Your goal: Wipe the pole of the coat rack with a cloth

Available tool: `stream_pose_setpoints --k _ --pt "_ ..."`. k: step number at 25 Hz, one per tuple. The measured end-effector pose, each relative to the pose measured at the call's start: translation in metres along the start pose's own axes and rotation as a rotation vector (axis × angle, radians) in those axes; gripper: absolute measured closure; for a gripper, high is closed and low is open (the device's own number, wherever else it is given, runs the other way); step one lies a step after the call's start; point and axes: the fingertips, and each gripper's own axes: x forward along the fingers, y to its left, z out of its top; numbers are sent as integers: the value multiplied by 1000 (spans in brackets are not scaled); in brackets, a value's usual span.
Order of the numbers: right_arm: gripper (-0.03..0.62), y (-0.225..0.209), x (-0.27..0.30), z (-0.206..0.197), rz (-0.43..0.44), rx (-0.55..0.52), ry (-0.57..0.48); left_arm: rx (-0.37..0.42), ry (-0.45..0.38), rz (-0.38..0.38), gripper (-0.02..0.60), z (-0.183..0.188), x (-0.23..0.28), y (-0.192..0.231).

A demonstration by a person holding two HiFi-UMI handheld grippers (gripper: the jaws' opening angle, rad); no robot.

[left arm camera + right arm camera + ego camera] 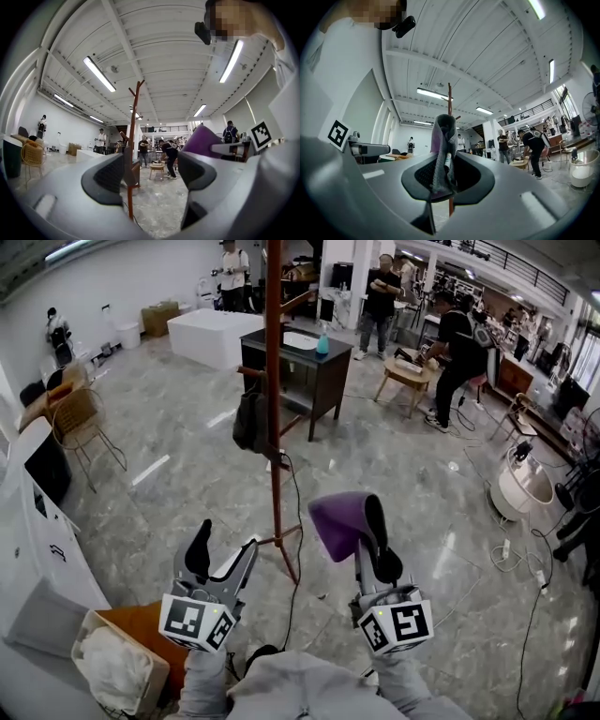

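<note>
The left gripper (150, 174) hangs with its jaws apart and nothing between them, the brown coat rack pole (132, 136) standing well beyond the gap, a purple cloth (203, 141) off to the right.

Dark side table (330, 381) bearing a blue bottle (322, 341); wicker chair (80, 420) at left; low wooden table (409, 377) beside a bending person (457, 351); grey marble-patterned floor (178, 507).

An open studio hall: polished stone floor (187, 456), ceiling strip lights (99, 73), scattered tables (407, 374), loose cables (298, 521), people (458, 343) busy at the far end.
</note>
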Motion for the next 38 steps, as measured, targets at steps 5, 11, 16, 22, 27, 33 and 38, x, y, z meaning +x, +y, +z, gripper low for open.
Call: stream_pose_setpoints --k 5,11,16,22,27,33,38 --pt "543 -6 23 -10 17 15 10 7 15 5 197 -7 21 9" --pt "545 -10 71 -21 4 13 5 6 22 -12 197 -17 59 42" --pt "543 -8 122 -31 -23 14 6 2 22 -52 196 -24 101 82" --pt "543 2 186 -32 -64 -8 0 3 19 -105 198 -26 149 137" --pt "543 8 234 -10 -85 -67 -63 7 1 -148 198 -22 179 172" --pt "543 -6 279 73 -90 -221 -237 -1 -1 -178 198 -21 205 184" --pt "543 -5 309 144 -8 -329 -387 -7 -5 -152 198 -24 216 182"
